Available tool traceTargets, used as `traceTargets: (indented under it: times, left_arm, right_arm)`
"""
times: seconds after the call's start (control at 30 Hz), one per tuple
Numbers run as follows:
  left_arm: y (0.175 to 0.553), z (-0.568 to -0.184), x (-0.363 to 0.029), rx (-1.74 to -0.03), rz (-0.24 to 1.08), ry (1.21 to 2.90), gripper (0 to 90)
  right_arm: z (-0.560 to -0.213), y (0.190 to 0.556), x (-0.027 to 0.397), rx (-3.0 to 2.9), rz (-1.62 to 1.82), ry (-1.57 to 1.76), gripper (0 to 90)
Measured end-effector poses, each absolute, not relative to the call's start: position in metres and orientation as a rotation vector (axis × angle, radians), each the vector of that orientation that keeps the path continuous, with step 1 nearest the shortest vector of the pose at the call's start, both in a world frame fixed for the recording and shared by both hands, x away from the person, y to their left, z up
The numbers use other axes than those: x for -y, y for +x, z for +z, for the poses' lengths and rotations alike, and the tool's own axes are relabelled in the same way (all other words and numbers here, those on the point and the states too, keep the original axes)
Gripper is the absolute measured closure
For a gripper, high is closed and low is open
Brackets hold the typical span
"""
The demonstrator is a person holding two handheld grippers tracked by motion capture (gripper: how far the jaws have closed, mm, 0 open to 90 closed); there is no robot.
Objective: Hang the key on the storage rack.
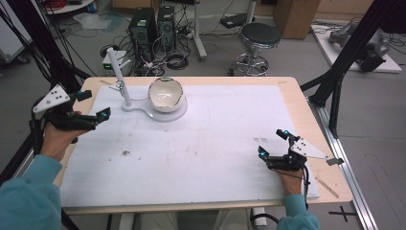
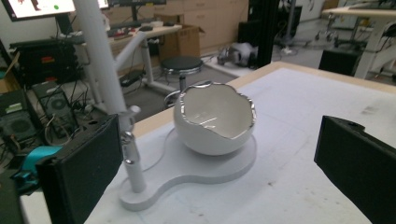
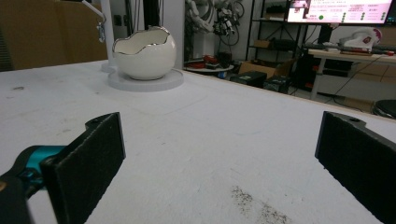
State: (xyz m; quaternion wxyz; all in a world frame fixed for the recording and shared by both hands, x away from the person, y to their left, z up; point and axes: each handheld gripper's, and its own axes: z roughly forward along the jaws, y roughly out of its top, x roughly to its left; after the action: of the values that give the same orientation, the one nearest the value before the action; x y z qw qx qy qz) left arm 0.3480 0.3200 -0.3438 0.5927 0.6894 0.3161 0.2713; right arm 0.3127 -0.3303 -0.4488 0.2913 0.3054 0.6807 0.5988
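Bench (image 1: 287, 103) work seen from the high view: the left claw (image 1: 93, 103) hovers at the far left edge, jaws spread wide and empty, aimed at a white eggshell-shaped bowl (image 1: 165, 95). That bowl sits on a white stand (image 1: 167, 116) with a thin upright post (image 1: 119, 79) just to its left, at the far left of the white mat (image 1: 215, 143). The right claw (image 1: 273, 142) rests low at the near right, well apart from the bowl, also spread wide with nothing in it.

Left gripper view: the bowl (image 2: 215, 122) stands between the two black jaws but farther off, its jagged silver rim (image 2: 243, 105) facing up; the post (image 2: 100, 60) rises close to the left jaw.

Right gripper view: the bowl (image 3: 144, 52) is far off on its stand (image 3: 144, 79), with bare mat (image 3: 210, 154) between the jaws.

To do the approach well, I judge the left claw should come in clear of the post, level with the bowl's round belly rather than its thin rim, and close gently, since the glazed shell looks slippery and brittle.
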Motion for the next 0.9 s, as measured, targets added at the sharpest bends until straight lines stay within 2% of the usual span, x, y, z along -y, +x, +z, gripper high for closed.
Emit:
traceTargets:
  times: [0.4,0.63,0.9]
  left_arm:
    - [0.306,-0.418,-0.299,-0.721,0.626,1.505,1.7]
    - [0.291,-0.445,-0.295,-0.753,0.63,1.445,1.7]
    - [0.283,-0.46,-0.289,-0.715,0.659,1.441,1.7]
  right_arm:
    - [-0.449,0.312,0.33,-1.813,1.594,0.819,0.7]
    - [-0.449,0.313,0.33,-1.809,1.595,0.815,0.7]
    - [-0.449,0.313,0.331,-1.81,1.604,0.828,0.7]
